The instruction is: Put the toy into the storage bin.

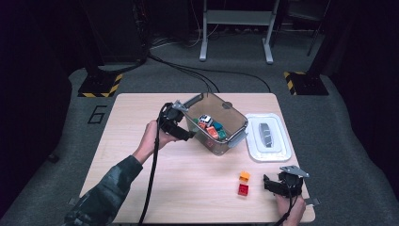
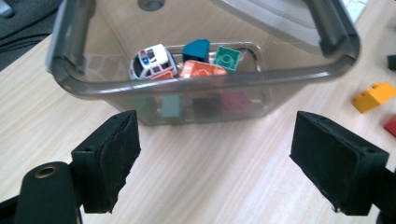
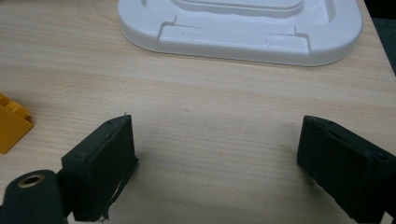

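The pale wooden surface [image 1: 188, 183] carries everything, and I work from its near edge. The biggest thing on it is the smoky clear plastic bin [image 1: 217, 123], sitting near the middle towards the far side, tilted in the high view. To its right, just beside it, lies the white rectangular plastic lid [image 1: 268, 137], flat on the surface. My left gripper [image 1: 181, 127] sits at the bin's left wall; its fingers [image 2: 112, 161] stand wide apart with nothing between them, only bare wood and the bin's rim beyond. My right gripper [image 1: 269, 183] rests near the right near corner, fingers [image 3: 100, 170] also spread wide and holding nothing, with the lid ahead of them. Inside the bin lie a small white toy car [image 2: 153, 60], an orange studded block [image 2: 201, 69], a dark teal block [image 2: 196, 49] and a green square tile [image 2: 227, 58]. Out on the surface, left of my right gripper, sit a small orange-yellow brick [image 1: 244, 176] and, just near of it, a small red brick [image 1: 243, 189].
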Motion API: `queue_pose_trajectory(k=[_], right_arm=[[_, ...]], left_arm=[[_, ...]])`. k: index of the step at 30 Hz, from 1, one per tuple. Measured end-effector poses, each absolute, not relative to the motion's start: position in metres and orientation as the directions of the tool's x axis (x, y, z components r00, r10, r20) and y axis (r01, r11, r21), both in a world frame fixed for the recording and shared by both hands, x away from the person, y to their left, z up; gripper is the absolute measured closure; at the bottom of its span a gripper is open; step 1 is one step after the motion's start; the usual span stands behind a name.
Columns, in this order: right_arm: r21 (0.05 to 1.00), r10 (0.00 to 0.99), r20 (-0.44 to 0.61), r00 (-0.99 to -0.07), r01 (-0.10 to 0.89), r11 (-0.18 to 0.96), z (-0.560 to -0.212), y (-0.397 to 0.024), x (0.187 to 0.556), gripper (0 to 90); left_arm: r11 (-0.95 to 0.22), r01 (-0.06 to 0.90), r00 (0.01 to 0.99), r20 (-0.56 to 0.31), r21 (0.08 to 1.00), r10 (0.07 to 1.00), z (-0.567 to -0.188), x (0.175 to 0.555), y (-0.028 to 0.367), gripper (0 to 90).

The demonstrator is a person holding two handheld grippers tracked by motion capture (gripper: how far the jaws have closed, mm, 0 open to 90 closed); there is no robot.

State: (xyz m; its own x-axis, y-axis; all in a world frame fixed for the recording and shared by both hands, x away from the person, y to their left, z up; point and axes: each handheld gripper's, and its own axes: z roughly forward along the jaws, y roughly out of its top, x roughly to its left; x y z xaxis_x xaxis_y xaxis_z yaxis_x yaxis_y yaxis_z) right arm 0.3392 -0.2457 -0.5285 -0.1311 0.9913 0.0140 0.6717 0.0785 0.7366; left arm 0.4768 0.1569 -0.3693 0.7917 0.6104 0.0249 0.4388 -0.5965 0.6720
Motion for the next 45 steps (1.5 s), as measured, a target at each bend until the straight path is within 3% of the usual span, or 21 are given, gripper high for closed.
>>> queue_pose_trajectory(k=[16, 45], right_arm=[[0.737, 0.991, 0.013, -0.131, 0.671, 0.079, -0.528, -0.246, 0.339, 10.5], [0.737, 0.991, 0.013, -0.13, 0.672, 0.079, -0.528, -0.246, 0.339, 10.5]], left_arm=[[-0.594, 0.404, 0.834, -0.014, 0.696, 0.551, -0.412, 0.434, 0.146, 14.0], [-0.622, 0.364, 0.898, -0.086, 0.693, 0.431, -0.46, 0.408, 0.094, 13.6]])
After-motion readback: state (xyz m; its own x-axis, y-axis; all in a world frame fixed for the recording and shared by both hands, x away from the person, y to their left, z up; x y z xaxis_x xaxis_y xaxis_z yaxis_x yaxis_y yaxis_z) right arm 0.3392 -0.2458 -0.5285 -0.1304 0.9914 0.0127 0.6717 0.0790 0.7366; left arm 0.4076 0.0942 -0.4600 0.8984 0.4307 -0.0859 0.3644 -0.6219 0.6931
